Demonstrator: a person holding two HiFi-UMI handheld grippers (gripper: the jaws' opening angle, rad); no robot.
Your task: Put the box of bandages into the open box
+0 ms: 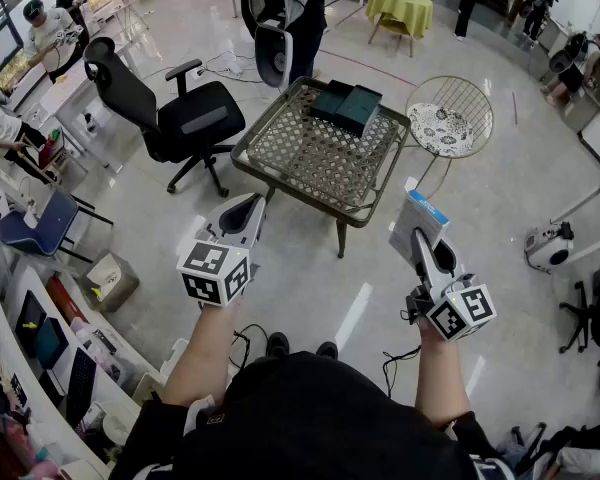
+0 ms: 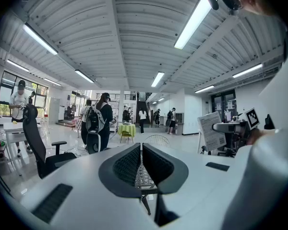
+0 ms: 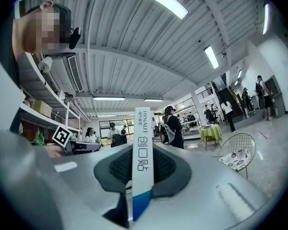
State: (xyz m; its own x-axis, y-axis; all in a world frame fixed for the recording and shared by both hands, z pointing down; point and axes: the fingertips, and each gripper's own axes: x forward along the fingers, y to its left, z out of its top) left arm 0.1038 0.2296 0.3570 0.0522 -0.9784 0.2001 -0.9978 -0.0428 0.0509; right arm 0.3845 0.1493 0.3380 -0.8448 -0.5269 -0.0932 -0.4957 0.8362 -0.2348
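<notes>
Cardboard, white with a blue end, makes up the box of bandages [image 3: 142,143], and it looks light, thin-walled and easy to dent. The right gripper [image 3: 143,163] pinches it across its narrow faces, with the box standing upright between the ribbed pads and rising well above them. That grip looks sound: the rubbery ribs should stop the smooth card from sliding, but a harder squeeze would likely crush the sides. Since the hold sits low on the box, the tall upper part may swing if the hand turns quickly.

In the head view the box of bandages [image 1: 418,220] is held in the air at the near right, well apart from the wicker table [image 1: 280,173] farther off. The open box [image 1: 347,106], dark green, sits at the far side of that table. Its opening looks roomy enough for the slim carton to go in end first.

The left gripper [image 2: 141,164] has its jaws pressed together on nothing and hangs at the near left.
</notes>
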